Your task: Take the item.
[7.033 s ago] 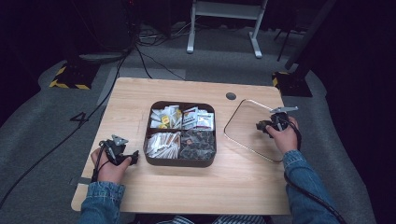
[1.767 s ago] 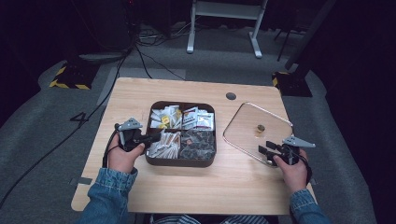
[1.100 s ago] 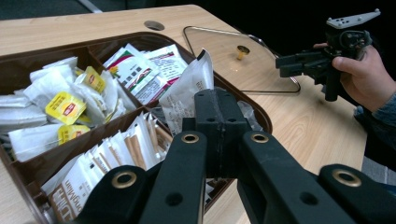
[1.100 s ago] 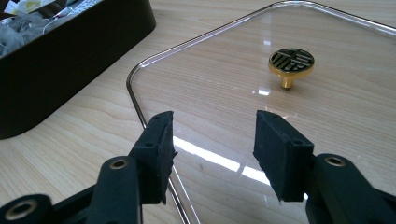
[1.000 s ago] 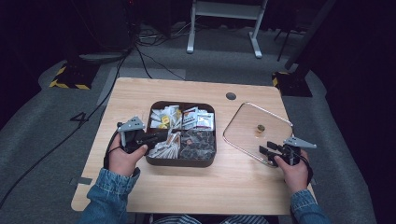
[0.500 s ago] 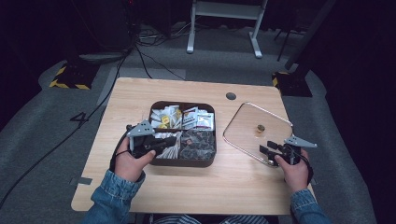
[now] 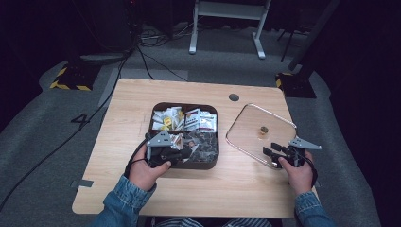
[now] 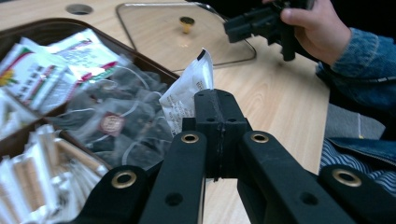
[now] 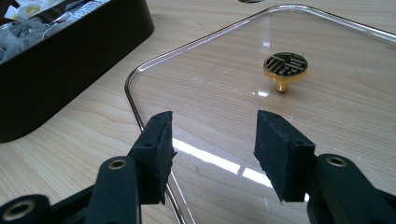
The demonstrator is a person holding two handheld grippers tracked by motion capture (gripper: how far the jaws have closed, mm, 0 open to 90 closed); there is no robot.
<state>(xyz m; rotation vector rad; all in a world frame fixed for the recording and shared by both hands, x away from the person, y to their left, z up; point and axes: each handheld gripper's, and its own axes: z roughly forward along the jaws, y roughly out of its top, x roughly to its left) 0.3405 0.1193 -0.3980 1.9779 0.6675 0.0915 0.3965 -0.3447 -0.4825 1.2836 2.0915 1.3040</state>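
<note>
At the lower middle of the high view the left gripper (image 7: 182, 153) is clamped on a white packet (image 8: 187, 93) above the dark tray (image 7: 208, 163) at the centre, while at lower right the right gripper (image 9: 212, 140) hangs, jaws apart, over the glass lid (image 7: 246, 137) beside the tray.

sachet (image 8: 187, 93) print blurred — unreadable, glass lid (image 9: 327, 116) cut off at right edge
</note>
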